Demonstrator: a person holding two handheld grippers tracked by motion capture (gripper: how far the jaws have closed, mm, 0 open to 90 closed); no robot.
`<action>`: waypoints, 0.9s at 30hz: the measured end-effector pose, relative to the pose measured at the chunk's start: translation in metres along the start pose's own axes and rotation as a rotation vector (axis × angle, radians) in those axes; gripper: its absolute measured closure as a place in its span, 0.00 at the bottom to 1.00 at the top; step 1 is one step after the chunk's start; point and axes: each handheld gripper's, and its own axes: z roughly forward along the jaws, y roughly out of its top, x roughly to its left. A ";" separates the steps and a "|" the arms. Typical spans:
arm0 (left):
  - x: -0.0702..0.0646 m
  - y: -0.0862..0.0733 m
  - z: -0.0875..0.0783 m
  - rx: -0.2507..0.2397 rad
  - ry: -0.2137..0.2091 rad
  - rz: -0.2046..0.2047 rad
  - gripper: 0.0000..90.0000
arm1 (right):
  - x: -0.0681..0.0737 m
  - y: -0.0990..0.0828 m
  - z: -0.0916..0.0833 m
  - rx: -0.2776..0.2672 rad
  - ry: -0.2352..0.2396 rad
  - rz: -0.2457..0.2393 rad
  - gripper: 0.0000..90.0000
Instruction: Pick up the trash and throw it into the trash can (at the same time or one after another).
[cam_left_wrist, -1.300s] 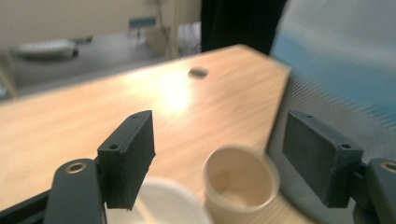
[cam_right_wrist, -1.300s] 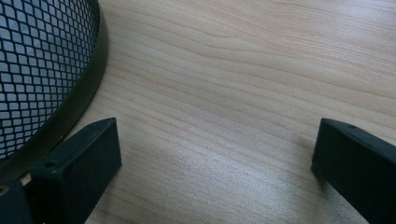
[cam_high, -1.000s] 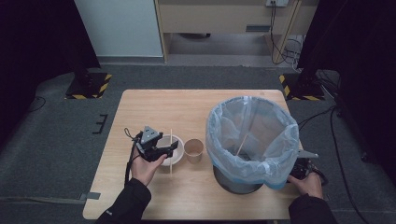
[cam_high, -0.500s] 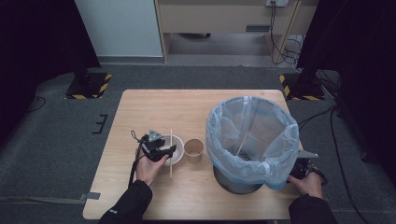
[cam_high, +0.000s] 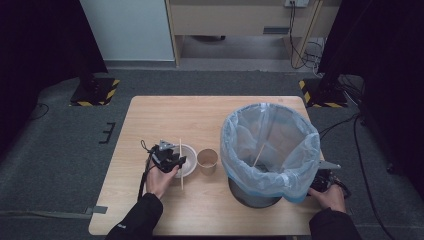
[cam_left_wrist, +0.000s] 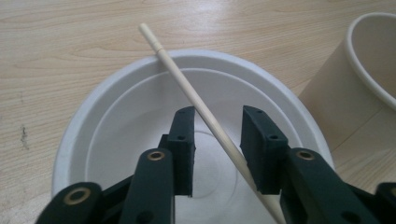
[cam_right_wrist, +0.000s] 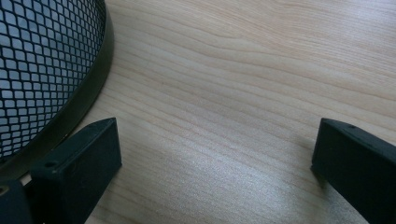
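Note:
A wooden chopstick (cam_left_wrist: 187, 88) lies across a white bowl (cam_left_wrist: 116, 107) on the wooden table (cam_high: 165, 120). My left gripper (cam_left_wrist: 217, 119) hangs over the bowl with a jaw on either side of the stick. The jaws have just been closing; a gap remains on the left side, so they are still open. In the high view the left gripper (cam_high: 167, 159) sits at the bowl (cam_high: 189, 152) and chopstick (cam_high: 180, 175). My right gripper (cam_right_wrist: 217, 140) rests open on the table beside the bin's mesh base (cam_right_wrist: 42, 70), with nothing between its jaws.
A brown paper cup (cam_high: 207, 161) stands just right of the bowl and shows close by in the left gripper view (cam_left_wrist: 341, 88). A mesh bin lined with a clear bag (cam_high: 270, 145) holds another chopstick (cam_high: 258, 156). The right gripper (cam_high: 325, 181) is by its front right.
The left gripper has sunk a little onto the bowl and its jaws have narrowed around the chopstick. The right hand has stayed put.

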 end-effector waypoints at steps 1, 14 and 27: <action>0.001 0.000 -0.001 0.003 0.005 -0.007 0.78 | 0.000 0.000 0.000 0.000 0.000 0.000 0.02; 0.004 0.000 -0.003 0.052 0.024 -0.009 0.94 | 0.000 0.000 0.000 0.000 0.000 0.000 0.02; 0.002 0.015 -0.029 -0.041 0.008 0.015 0.94 | 0.000 0.000 0.000 0.000 0.000 0.000 0.02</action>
